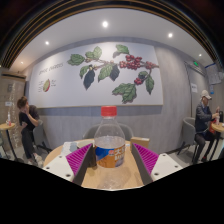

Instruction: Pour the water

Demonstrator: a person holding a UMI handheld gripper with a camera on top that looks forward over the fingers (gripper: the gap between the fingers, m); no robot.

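Note:
A clear plastic water bottle point(110, 140) with a blue and orange label stands upright between my fingers, over a light wooden table point(88, 180). My gripper point(110, 152) has its magenta pads point(79, 157) against the bottle's two sides at label height, so it is shut on the bottle. The bottle's clear lower part shows just above the tabletop; I cannot tell whether its base touches the wood. Its neck and top rise in front of the far wall.
A person point(22, 122) sits at a table to the left and another person point(205, 118) sits to the right. Grey chairs point(190, 135) stand beyond the table. A wall with a large leaf mural point(105, 72) is behind.

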